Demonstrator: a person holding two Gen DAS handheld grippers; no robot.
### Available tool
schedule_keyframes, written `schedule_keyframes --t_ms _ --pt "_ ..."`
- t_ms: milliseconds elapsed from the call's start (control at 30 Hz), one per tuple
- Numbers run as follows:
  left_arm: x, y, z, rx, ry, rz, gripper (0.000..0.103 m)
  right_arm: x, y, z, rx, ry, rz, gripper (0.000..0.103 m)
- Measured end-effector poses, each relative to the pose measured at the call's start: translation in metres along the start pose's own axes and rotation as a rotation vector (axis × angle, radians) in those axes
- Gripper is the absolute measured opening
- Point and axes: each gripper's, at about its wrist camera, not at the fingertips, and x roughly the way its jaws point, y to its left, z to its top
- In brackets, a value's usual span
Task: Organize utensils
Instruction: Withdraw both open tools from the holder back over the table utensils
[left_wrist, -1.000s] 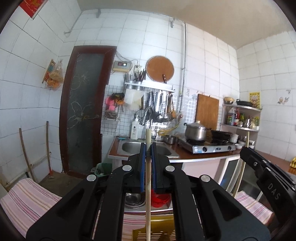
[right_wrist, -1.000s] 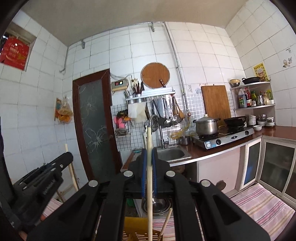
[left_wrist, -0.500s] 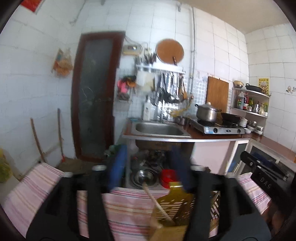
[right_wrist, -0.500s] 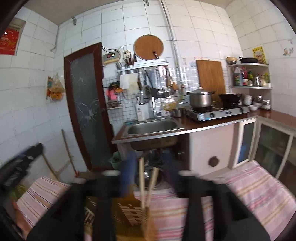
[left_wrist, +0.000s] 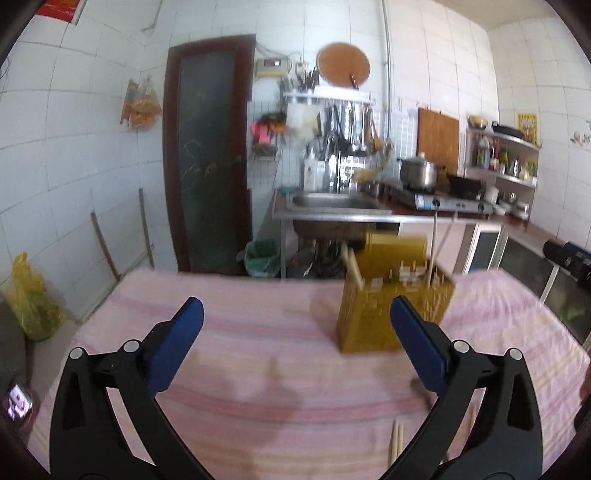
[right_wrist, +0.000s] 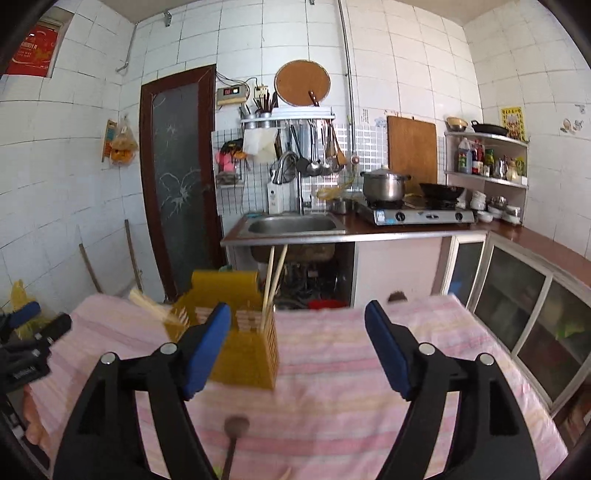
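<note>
On the pink striped surface both grippers' fingers have just spread wide with nothing between them, and a careless reach for the loose chopsticks could tip the yellow holder beyond, spilling its upright chopsticks.

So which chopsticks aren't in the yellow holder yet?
The pair lying flat on the pink cloth, by the left fingers. The others stand in the holder.
</note>
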Motion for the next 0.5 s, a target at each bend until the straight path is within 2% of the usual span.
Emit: schedule_keyframes --t_ms 200,500 --pt "-0.012 0.004 -0.056 0.02 0.081 0.006 0.098 -0.019 0.004 -0.047 -0.013 0.057 -0.022 0.074" --pt "0.002 0.008 -0.093 0.049 0.158 0.04 0.098 -0.013 0.004 -0.098 0.032 0.148 -0.034 0.074"
